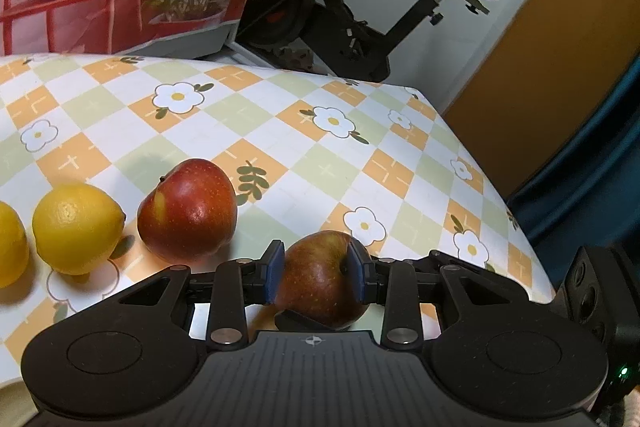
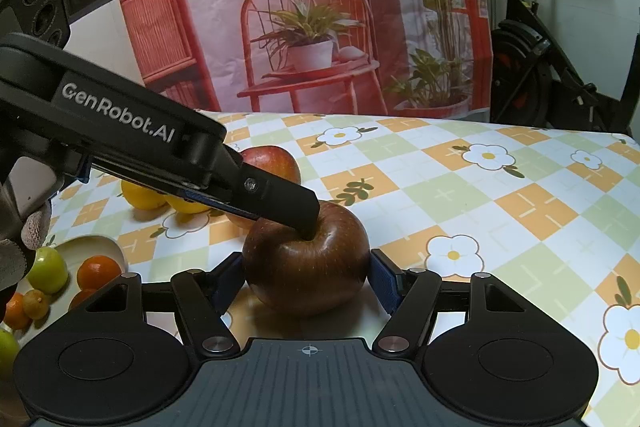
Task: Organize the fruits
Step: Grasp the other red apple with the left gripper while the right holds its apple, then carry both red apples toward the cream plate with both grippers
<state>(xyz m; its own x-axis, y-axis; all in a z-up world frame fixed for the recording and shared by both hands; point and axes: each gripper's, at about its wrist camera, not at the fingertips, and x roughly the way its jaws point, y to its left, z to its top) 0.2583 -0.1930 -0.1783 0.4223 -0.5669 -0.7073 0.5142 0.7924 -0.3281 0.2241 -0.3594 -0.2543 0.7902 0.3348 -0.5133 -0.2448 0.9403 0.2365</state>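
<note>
In the left wrist view, the checked orange, green and white flowered cloth of the worktop (image 1: 320, 155) runs bare from your tool towards its far edge and its rounded right-hand corner. Past that edge stand a black exercise bike (image 1: 340, 7) and an orange wall panel (image 1: 560, 67). To the left the room is tighter: a second red apple (image 1: 187, 207) lies just beside your grip, and a round yellow lemon (image 1: 78, 227) sits beyond it, with another yellow fruit cut off by the frame. Your left tool (image 1: 316, 267) tilts down at the cloth, its blue pads closed narrowly onto a dark red apple (image 1: 320, 287), one pad at the stem dimple.

In the right wrist view, the cloth to the right of that apple lies open as far as the worktop's right edge. On the left, the black body of your left tool slants down from the upper corner, one finger pressing into the apple's top. Below it, a white dish (image 2: 100, 247) holds small orange and green fruits, next to your gloved hand (image 2: 24, 227). Your right tool (image 2: 306, 275) sits about half open, with its pads against the apple's two sides. You cannot tell whether the apple rests on the cloth.
</note>
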